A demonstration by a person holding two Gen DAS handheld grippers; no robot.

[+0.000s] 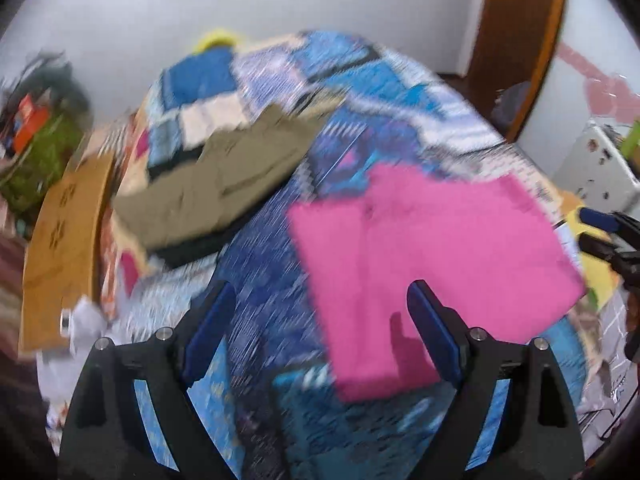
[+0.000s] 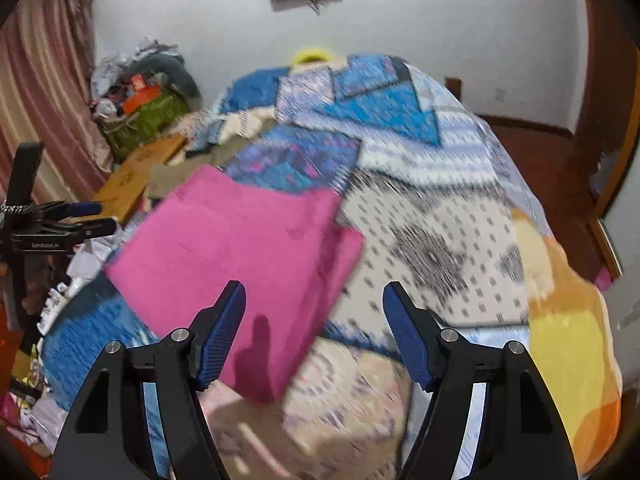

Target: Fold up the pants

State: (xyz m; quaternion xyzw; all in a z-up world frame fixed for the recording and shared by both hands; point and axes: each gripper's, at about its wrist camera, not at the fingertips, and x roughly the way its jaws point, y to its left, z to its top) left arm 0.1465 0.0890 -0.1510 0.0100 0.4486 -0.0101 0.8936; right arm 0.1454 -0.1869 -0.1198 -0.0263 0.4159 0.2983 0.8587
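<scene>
Folded pink pants [image 1: 432,264] lie flat on the patterned bedspread [image 1: 260,280]. They also show in the right wrist view [image 2: 240,248]. My left gripper [image 1: 320,300] is open and empty above the bed, its right finger over the pants' near edge. My right gripper [image 2: 314,300] is open and empty, its left finger over the pants' near corner. The right gripper also shows at the right edge of the left wrist view [image 1: 604,232], and the left gripper at the left edge of the right wrist view [image 2: 80,220]. Both views are blurred by motion.
Folded khaki pants [image 1: 216,188] lie on the bed, far left of the pink ones. A brown cardboard box [image 1: 64,248] sits beside the bed. A cluttered green basket [image 2: 140,124] stands by the curtain. The bed's orange and yellow corner [image 2: 568,340] is at right.
</scene>
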